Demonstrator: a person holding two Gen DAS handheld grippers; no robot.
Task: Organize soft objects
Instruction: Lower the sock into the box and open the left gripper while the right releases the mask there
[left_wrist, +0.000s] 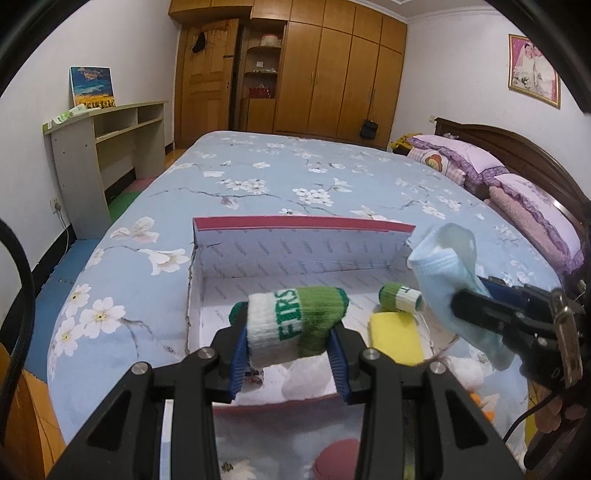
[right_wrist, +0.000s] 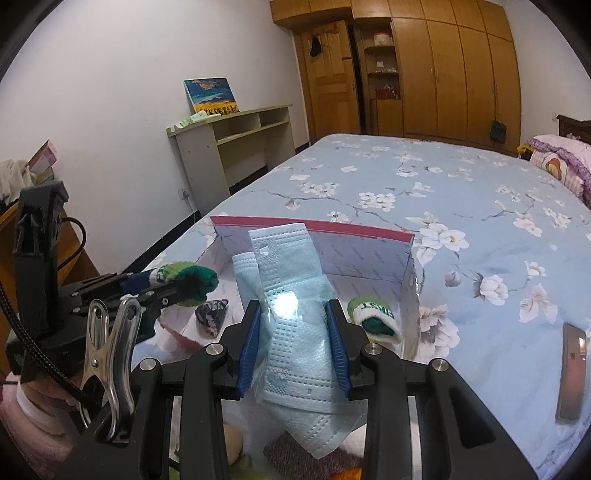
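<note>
Left wrist view
- Left gripper (left_wrist: 290, 345): jaws closed on a rolled green-and-white knitted sock (left_wrist: 291, 321), held crosswise between the blue pads above the box.
- Box: an open cardboard shoebox with a red rim and printed white lining (left_wrist: 295, 240) sits on the bed with the blue flowered sheet (left_wrist: 277, 173), lid flap standing up at the far side.
- Inside the box: a second small green-and-white rolled sock (left_wrist: 400, 296) lies near the right wall, touching a yellow sponge-like block (left_wrist: 397, 338) just in front of it.
- Right gripper (left_wrist: 469, 306): reaches in from the right, jaws gripping a pale blue cloth mask (left_wrist: 447, 273) above the box's right edge.

Right wrist view
- Right gripper (right_wrist: 295, 345): jaws clamped on the pale blue cloth mask (right_wrist: 291, 288), which hangs crumpled and partly folded over the box.
- Left gripper (right_wrist: 166, 291): at left, jaws holding the green-and-white sock (right_wrist: 188, 280) over the box's left side.
- Box floor: the second rolled sock (right_wrist: 375, 317) lies at the right; a small dark patterned cloth piece (right_wrist: 211, 315) lies at the left.
- Bed: a flat brown rectangular object (right_wrist: 572, 376) lies on the sheet well to the right of the box.
</note>
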